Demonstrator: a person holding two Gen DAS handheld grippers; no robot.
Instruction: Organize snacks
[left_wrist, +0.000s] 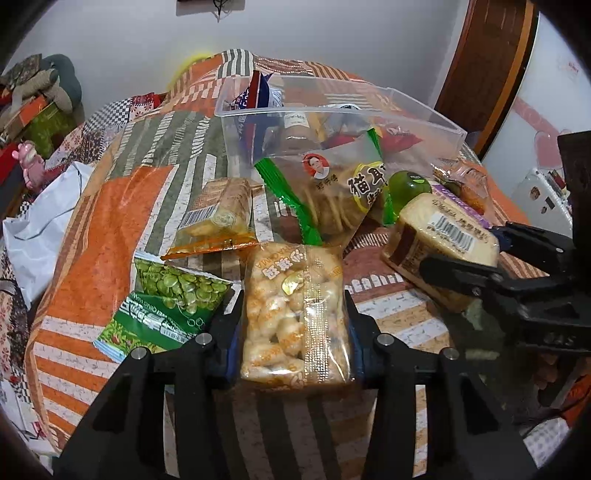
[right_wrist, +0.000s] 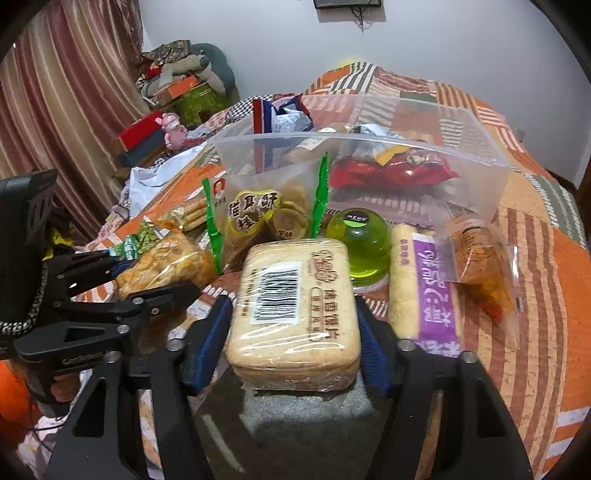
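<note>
My left gripper (left_wrist: 293, 314) is shut on a clear bag of puffed golden snacks (left_wrist: 293, 314), which also shows in the right wrist view (right_wrist: 166, 264). My right gripper (right_wrist: 293, 314) is shut on a wrapped toast-slice pack with a barcode (right_wrist: 295, 299), seen in the left wrist view too (left_wrist: 439, 236). A clear plastic bin (left_wrist: 332, 114) holding several snack packs stands behind on the patchwork cloth; it also shows in the right wrist view (right_wrist: 476, 162). A green-edged cracker bag (left_wrist: 332, 192) leans against the bin.
Loose snacks lie around: a green pea bag (left_wrist: 166, 295), an orange-edged biscuit pack (left_wrist: 218, 218), a green jelly cup (right_wrist: 358, 247), a purple-labelled roll pack (right_wrist: 428, 288), an orange snack bag (right_wrist: 480, 258). Boxes and a curtain (right_wrist: 55, 92) are at left.
</note>
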